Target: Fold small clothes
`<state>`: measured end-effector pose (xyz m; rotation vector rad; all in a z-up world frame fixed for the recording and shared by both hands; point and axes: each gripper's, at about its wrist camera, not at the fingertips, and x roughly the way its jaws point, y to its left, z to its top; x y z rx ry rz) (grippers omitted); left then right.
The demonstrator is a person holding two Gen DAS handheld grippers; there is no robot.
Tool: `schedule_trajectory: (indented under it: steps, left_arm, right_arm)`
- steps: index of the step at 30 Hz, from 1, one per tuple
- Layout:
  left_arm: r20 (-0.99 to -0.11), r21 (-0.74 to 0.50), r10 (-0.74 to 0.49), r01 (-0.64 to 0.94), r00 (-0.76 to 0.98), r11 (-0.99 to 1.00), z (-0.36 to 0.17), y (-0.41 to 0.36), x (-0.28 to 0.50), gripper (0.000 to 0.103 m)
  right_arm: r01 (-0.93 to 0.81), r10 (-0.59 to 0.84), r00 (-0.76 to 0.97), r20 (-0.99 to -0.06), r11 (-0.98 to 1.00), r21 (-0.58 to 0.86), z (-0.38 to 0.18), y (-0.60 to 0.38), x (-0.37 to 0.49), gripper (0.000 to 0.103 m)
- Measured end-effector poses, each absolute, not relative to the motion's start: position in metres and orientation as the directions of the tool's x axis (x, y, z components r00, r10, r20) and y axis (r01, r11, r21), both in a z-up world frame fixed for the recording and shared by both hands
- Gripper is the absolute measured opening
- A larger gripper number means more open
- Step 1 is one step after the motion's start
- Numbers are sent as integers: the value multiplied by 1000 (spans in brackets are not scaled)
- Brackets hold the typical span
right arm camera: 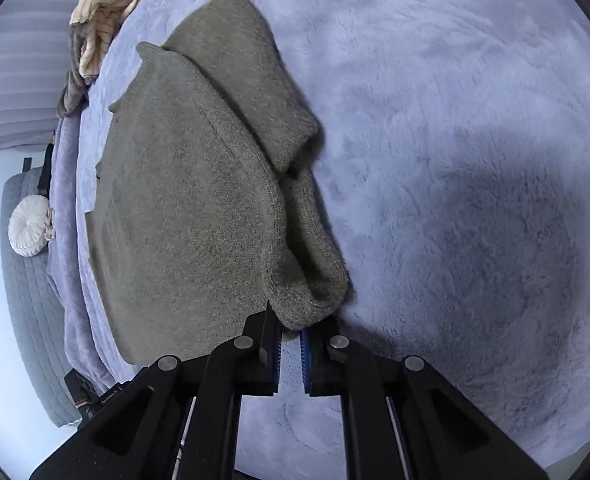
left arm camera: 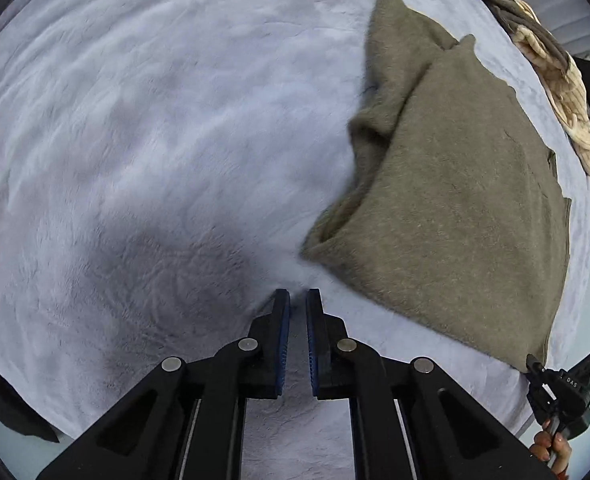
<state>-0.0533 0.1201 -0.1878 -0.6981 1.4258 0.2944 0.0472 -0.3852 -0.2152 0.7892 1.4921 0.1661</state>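
a folding job is pictured mid-way on a bed covered by a pale lilac fleece blanket. nearest the lens in the right wrist view, the right gripper is seen with its jaws drawn almost together at the near corner of an olive knitted sweater; the folded corner bulges over the tips, and a pinch on it is judged likely, though the pads are hidden by the wool. in the left wrist view, the left gripper is shown closed on nothing, pointed steeply down at bare blanket, with the sweater's nearest corner lying just ahead and to its right, not touched. the sweater's long axis is seen running away from both grippers toward the far edge of the bed, one sleeve already folded across it. the right hand is judged the nearer. farther off, a cream and brown heap of clothes is left at the bed's edge. no containers are seen.
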Motion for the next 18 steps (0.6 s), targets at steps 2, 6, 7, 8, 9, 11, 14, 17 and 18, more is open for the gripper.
schedule_trajectory:
  steps: [2, 6, 7, 8, 9, 11, 14, 17, 18]
  left_arm:
    - [-969, -246, -193, -568, 152, 785, -179, 124, -58, 11]
    - [-982, -174, -115, -489, 148, 854, -157, 122, -55, 11]
    - [-983, -168, -110, -476, 148, 863, -154, 123, -53, 11]
    - [-984, -162, -107, -463, 144, 871, -152, 123, -52, 12]
    - [-984, -157, -104, -450, 142, 879, -151, 123, -51, 12]
    - [-984, -153, -97, -437, 148, 886, -149, 126, -52, 12]
    - [-984, -151, -90, -442, 155, 884, -147, 132, -55, 87]
    - [-981, -123, -38, -452, 192, 884, -138, 133, -66, 102]
    - [-981, -116, -30, -453, 193, 884, -138, 135, -69, 102]
  right_arm:
    - [339, 560, 119, -820, 753, 563, -206, -380, 45, 13]
    - [212, 570, 63, -819, 794, 570, -181, -348, 37, 23]
    - [187, 596, 49, -801, 782, 594, -177, -334, 35, 37]
    - [162, 637, 27, -771, 758, 632, -174, -314, 33, 56]
    - [145, 664, 7, -748, 739, 658, -173, -296, 31, 60]
    - [104, 718, -52, -694, 695, 711, -177, -247, 30, 61]
    - [98, 776, -133, -617, 630, 771, -195, -173, 26, 61]
    - [144, 823, -166, -544, 566, 812, -217, -113, 26, 60]
    - [164, 833, -164, -529, 551, 818, -224, -98, 25, 60]
